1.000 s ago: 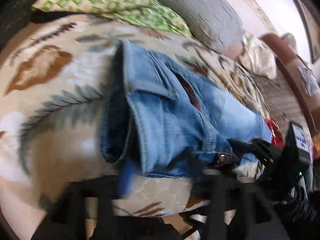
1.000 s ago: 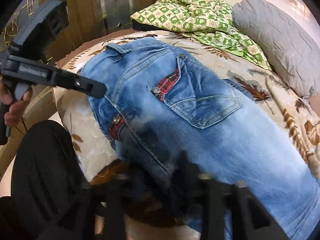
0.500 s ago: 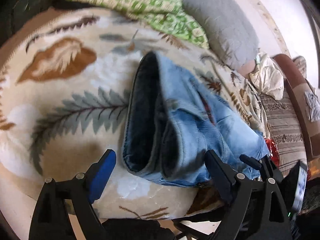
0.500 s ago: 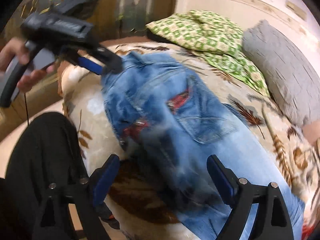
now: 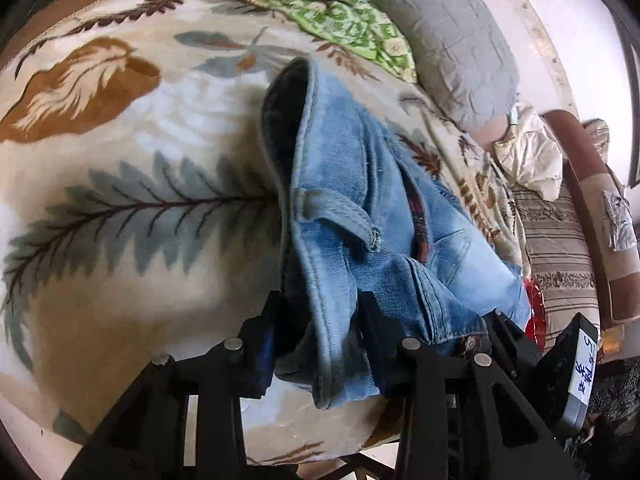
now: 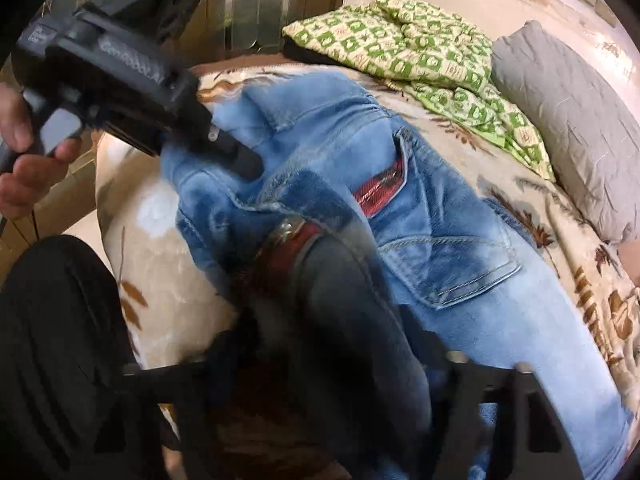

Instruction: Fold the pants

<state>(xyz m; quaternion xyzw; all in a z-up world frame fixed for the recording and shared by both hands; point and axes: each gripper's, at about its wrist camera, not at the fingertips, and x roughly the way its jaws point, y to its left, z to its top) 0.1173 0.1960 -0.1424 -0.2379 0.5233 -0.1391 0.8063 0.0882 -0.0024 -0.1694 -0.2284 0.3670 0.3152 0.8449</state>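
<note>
Left claw (image 5: 320,344): jaws closing on the waistband of the jeans (image 5: 360,208), denim bunched between the two fingers, the pads right up against it at the near bed edge.
Right claw (image 6: 320,364): jaws closing too, blurred; dark waistband lining and a red-trimmed edge sit between the fingers, though I cannot tell if the pads press yet.
Step in hand: I read this as taking hold of the waist end with both claws, the opening grab before any fold.
Jeans position: lying on the bed (image 5: 120,208), waist toward the near edge, back pocket up, legs running away to the right.
Next move calls for: a firm pinch on both sides of the waistband, then a lift and carry across so one half lands on the other; both claws should move together or the denim will twist.
Around: green checked quilt (image 6: 420,52) and grey pillow (image 6: 568,120) at the far side, well apart from the jeans.
In the way: little, by my judgement; the leaf-print blanket is plush and may drag on the denim, and the person's dark-clad knee (image 6: 60,340) crowds the near edge.
</note>
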